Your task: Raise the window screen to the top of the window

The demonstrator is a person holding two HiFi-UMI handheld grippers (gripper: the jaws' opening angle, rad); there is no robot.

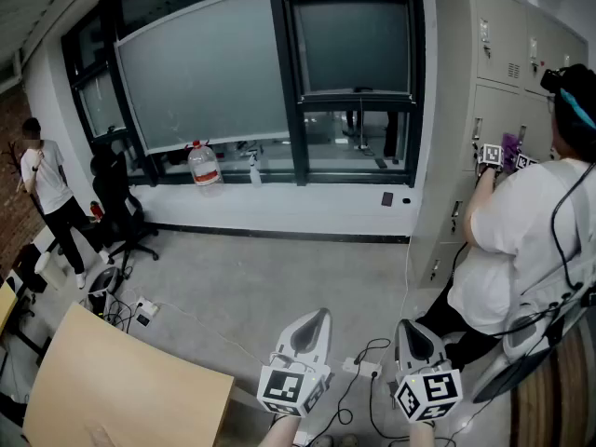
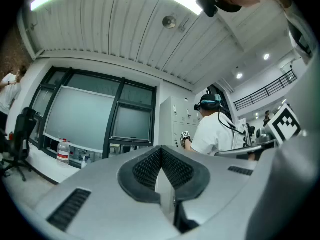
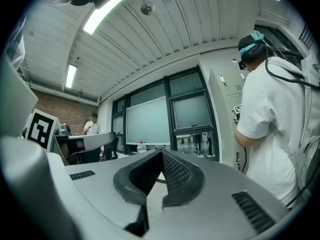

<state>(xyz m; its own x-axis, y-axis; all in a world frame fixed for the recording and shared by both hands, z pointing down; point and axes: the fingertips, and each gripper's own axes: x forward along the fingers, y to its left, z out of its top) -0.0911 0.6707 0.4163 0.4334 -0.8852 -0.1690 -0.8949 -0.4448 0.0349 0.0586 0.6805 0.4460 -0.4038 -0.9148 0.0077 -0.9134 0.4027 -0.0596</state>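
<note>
While both point forward, left gripper point(image 1: 315, 324) and right gripper point(image 1: 415, 335) are closed.

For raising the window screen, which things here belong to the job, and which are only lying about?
Belongs to the job: window screen, left gripper, right gripper, both shut and empty.
Only lying about: water bottle, office chair, lockers, power strip, wooden table.

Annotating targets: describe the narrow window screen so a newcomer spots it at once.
Far wall, dark-framed windows. Take the pane next to the grey lockers: its grey screen stops partway down, clear glass below. The neighbouring screen on the left is far wider.
</note>
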